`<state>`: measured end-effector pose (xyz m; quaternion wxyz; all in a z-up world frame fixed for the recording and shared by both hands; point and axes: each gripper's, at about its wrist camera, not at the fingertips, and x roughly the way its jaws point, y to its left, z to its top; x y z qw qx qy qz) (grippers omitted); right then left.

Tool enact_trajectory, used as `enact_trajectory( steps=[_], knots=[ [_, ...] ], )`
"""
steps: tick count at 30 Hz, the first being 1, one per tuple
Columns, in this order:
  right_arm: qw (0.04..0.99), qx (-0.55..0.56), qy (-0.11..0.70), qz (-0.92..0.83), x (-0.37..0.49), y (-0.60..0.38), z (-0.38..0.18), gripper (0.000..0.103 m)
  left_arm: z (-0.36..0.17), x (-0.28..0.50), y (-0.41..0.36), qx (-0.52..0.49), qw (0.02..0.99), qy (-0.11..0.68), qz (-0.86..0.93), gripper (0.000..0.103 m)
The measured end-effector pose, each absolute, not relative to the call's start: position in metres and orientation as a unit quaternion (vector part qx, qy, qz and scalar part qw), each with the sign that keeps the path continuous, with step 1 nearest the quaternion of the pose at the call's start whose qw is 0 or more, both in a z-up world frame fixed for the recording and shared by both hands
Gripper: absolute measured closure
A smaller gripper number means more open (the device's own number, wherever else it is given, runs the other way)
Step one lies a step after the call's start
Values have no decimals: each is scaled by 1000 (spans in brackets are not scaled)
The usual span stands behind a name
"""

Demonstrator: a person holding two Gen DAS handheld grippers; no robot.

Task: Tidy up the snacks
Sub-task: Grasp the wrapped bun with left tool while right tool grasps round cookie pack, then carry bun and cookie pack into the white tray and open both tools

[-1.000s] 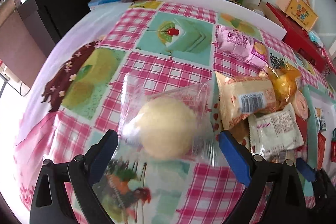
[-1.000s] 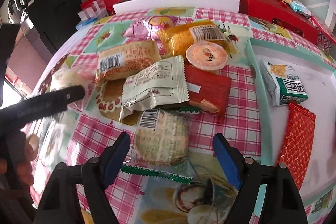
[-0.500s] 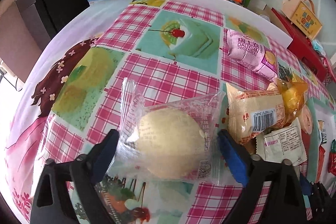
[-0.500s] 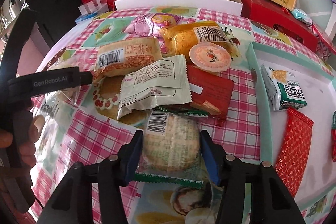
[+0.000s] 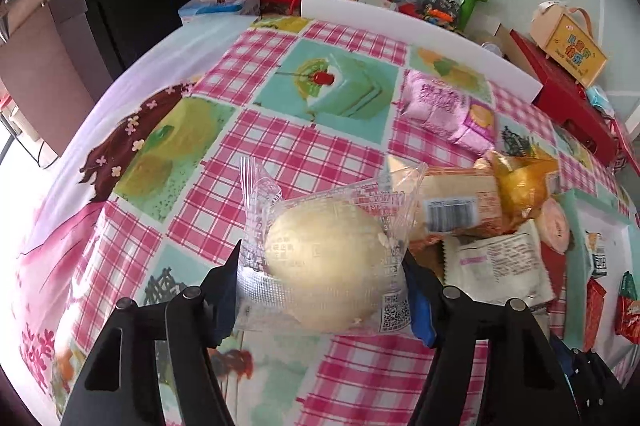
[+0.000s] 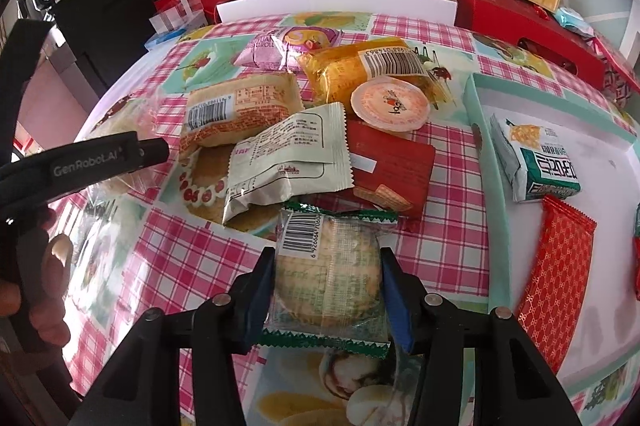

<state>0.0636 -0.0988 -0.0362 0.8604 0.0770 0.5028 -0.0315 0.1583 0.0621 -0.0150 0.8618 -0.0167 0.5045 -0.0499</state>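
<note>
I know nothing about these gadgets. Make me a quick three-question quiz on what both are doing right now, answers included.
1. True or false: the left gripper is shut on the clear-wrapped bun.
2. What does the right gripper hold? A) orange jelly cup B) green-edged round biscuit pack C) pink roll pack
3. Fill in: a green-and-white pack and a red patterned packet already lie in the ____.

Key: 1 true; 2 B; 3 tray.

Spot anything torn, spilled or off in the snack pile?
Nothing torn or spilled. The loose snacks sit in an overlapping heap: the white packet lies across the red wafer pack, and the jelly cup rests on the orange bag.
</note>
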Motion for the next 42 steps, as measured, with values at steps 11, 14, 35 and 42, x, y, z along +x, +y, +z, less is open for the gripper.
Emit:
enact_trajectory(
  steps=[11,14,35,42],
  knots=[
    [878,103,467,-30,46,-115,-5,50,24,129,46,-18,880,471,-57,33],
    [882,109,458,-35,42,-122,2,50,31,124,34,-16,882,466,-68,33],
    [878,195,409,-153,7,-248,24,50,44,101,-87,44,870,459,-175,33],
    [875,212,393,-188,-7,-281,25,50,42,97,-127,65,860,460,-209,33]
  ],
)
